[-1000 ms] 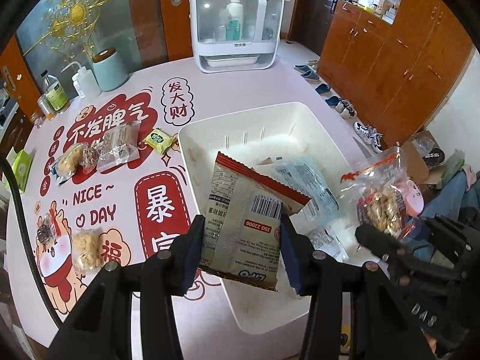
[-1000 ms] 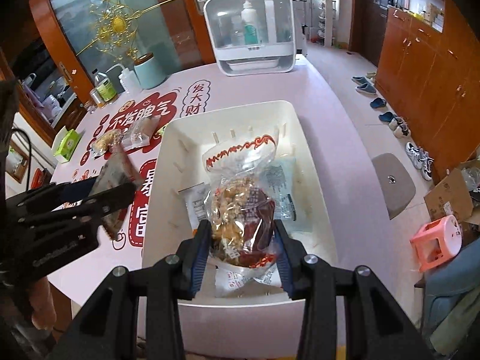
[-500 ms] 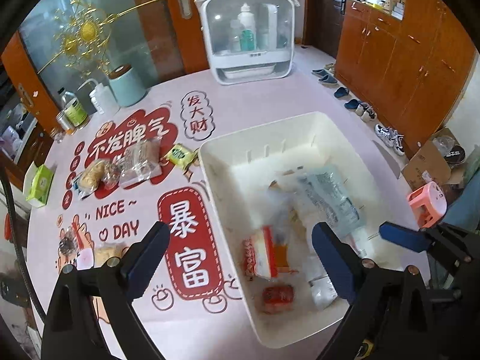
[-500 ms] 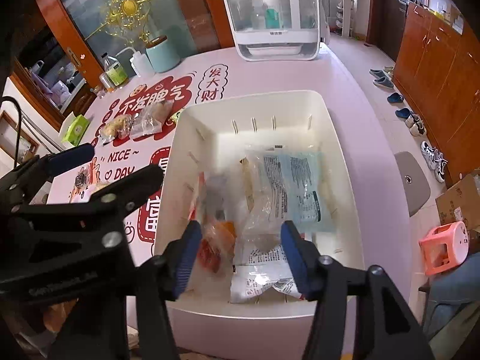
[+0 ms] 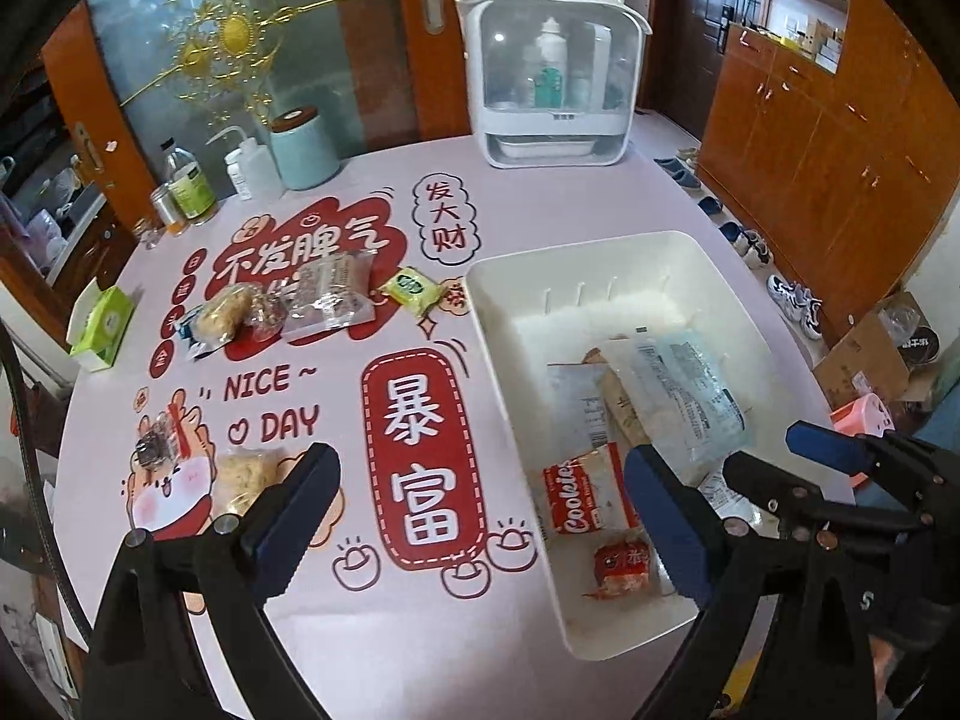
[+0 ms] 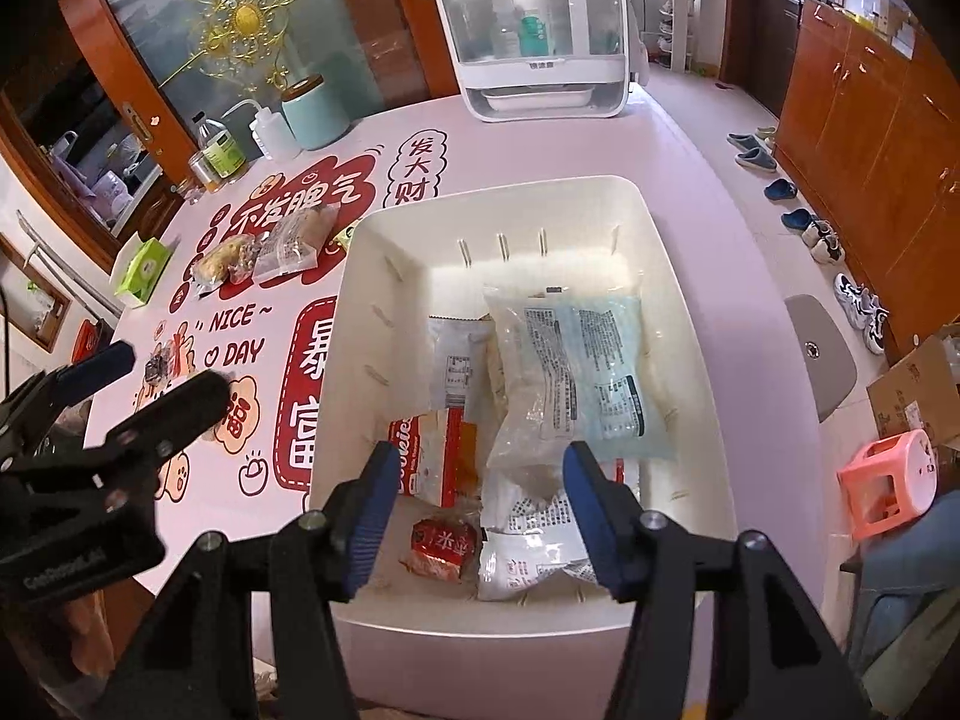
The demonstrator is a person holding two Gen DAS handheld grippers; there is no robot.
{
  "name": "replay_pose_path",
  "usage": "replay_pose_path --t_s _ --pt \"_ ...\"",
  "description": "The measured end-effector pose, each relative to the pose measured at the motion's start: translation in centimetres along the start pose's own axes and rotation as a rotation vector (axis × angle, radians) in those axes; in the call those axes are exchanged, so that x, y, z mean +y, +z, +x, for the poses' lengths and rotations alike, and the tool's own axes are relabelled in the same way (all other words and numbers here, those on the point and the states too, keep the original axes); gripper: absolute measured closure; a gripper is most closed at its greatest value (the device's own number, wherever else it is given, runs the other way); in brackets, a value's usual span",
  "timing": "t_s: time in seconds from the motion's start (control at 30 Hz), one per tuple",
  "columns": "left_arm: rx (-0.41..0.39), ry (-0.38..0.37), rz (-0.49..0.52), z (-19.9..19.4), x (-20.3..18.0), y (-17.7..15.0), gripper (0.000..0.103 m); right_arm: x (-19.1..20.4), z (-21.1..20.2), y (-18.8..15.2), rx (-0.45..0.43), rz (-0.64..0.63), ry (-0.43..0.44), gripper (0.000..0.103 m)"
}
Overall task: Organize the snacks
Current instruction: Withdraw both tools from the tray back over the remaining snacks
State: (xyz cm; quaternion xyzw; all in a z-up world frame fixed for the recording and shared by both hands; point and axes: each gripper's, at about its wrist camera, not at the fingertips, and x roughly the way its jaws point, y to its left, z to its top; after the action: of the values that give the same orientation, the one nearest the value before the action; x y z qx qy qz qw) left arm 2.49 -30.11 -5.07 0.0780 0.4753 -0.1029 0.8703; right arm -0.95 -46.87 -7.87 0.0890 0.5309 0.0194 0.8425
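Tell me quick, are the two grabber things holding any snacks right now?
Left hand-held gripper: open, holding nothing, over the table beside the white bin.
Right hand-held gripper: open, holding nothing, above the snacks in the bin.
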Motion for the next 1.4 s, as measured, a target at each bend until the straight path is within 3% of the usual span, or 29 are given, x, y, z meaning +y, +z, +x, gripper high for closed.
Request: replay_pose_path --t_s 0.33,0.63,0.9,1.2,1.4 --pt "-0.015 0.06 -0.024 -1.4 3.8 -1.7 0.008 2.0 0.2 0.1 0.002 -0.005 0.0 0.046" --pt "-0.013 0.094 -0.09 -1.9 10.6 -3.5 0.008 5.8 0.6 0.2 -0.006 -0.013 -0.013 0.046" --pt "-0.031 0.109 -0.126 -2.6 19.8 -5.1 0.008 13.0 1.2 0.5 -0.014 -0.025 -0.041 0.046" --pt "-0.038 0.117 -0.187 -2.1 34.1 -6.3 0.008 24.2 2.2 1.3 -0.024 -0.08 -0.059 0.046" --pt "-0.002 0.135 -0.246 -0.4 42.0 -6.2 0.008 28.9 4.9 2.2 -0.008 -0.061 -0.043 0.046"
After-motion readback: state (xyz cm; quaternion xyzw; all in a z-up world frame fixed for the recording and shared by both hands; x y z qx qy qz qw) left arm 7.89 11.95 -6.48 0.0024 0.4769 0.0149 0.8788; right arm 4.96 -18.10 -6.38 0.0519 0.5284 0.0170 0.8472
